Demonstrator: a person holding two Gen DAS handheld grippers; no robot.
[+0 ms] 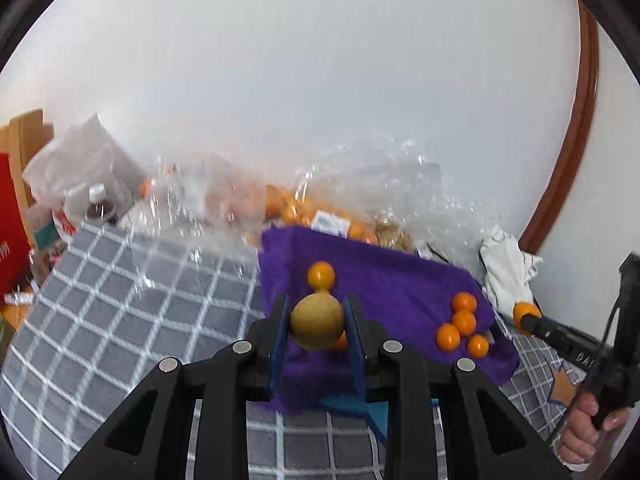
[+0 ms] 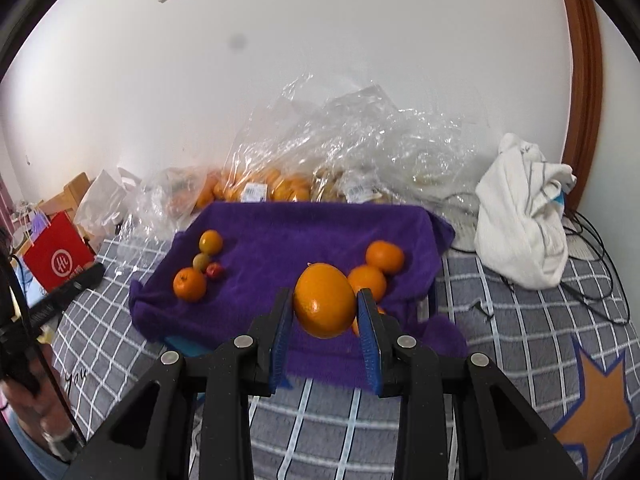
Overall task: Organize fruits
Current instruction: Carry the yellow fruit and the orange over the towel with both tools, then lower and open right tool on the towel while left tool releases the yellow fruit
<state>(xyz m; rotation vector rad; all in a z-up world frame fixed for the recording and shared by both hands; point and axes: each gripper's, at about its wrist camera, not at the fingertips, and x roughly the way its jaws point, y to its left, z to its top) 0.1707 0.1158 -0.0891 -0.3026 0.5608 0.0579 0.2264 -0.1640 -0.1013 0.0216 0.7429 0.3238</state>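
Holding one fruit in each gripper, the person carries both above the purple towel [image 2: 304, 232].

Left gripper [image 1: 317, 322]: the jaws pinch a dull yellow-brown round fruit [image 1: 317, 321] across its widest part, one blue pad on each side. Beyond the jaws lies a single small orange fruit [image 1: 321, 274]; to the right of the jaws, well apart, lies a cluster of four small orange fruits [image 1: 462, 326].

Right gripper [image 2: 325, 312]: the jaws pinch a large orange [image 2: 325, 300], again across its middle. Two oranges [image 2: 376, 268] rest just beyond and right of the jaws. Far left of the jaws lies a mixed group [image 2: 200, 264]: two orange fruits, a greenish one and a small red one.

Procedure for the step in hand, as judged from the layout:
1. Keep both grips centred on the fruit's middle; an off-centre pinch on a round fruit lets it roll out.
2. Lower each fruit until it touches the towel before spreading the jaws.
3. Place the large orange beside the two oranges ahead of the right jaws, leaving room so it does not knock them.
4. Place the yellow-brown fruit clear of the towel edge, where the soft surface sags.
5. Keep the grippers apart; the clear plastic bags [image 2: 352, 148] behind the towel may snag.
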